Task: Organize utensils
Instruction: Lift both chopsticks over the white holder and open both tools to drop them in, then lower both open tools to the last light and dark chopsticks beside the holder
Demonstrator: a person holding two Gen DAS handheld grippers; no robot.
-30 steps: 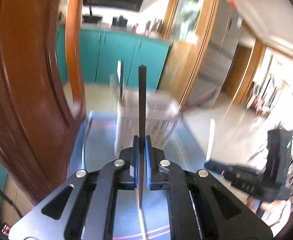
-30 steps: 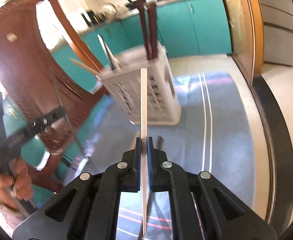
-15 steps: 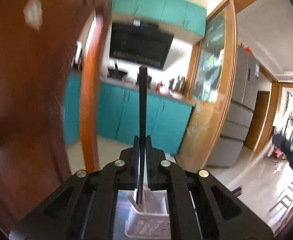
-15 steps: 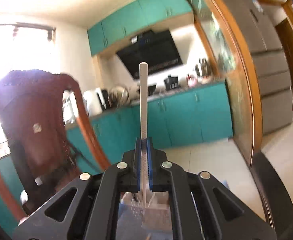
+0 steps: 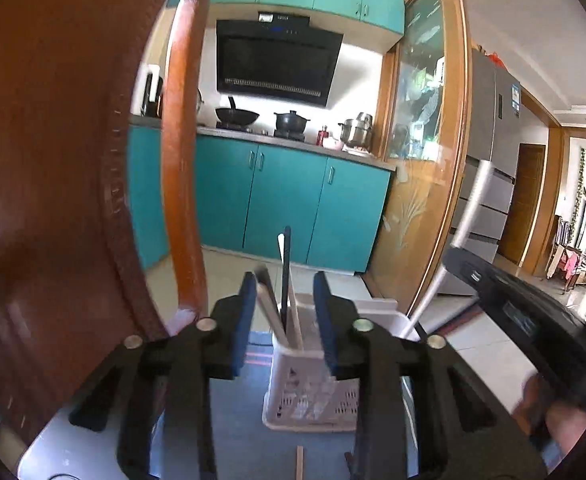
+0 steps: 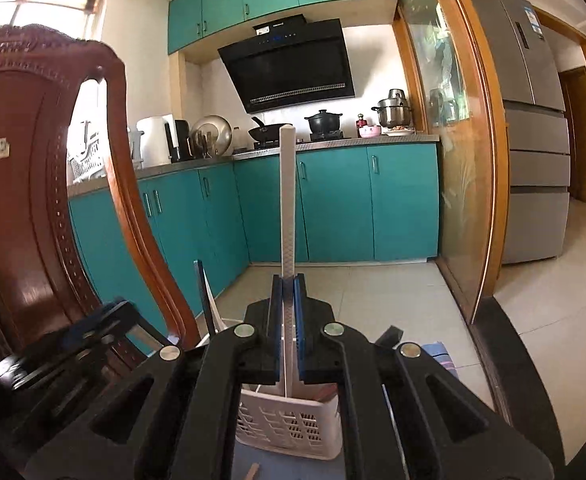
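Note:
A white slotted utensil basket [image 5: 313, 392] stands on a blue mat; it also shows in the right wrist view [image 6: 289, 424]. A dark chopstick [image 5: 285, 276] and pale ones stand in it. My left gripper [image 5: 285, 320] is open and empty just above the basket. My right gripper [image 6: 288, 332] is shut on a white chopstick [image 6: 287, 200], held upright over the basket. The right gripper and its white chopstick [image 5: 453, 248] show blurred at the right of the left wrist view.
A brown carved wooden chair [image 6: 33, 200] stands close on the left [image 5: 53, 200]. A loose pale stick [image 5: 299, 462] lies on the blue mat [image 5: 249, 440] in front of the basket. Teal kitchen cabinets [image 6: 333, 208] and a glass door are behind.
My left gripper has opened and let the dark chopstick go into the basket. My right gripper has come over the basket with the white chopstick still held upright.

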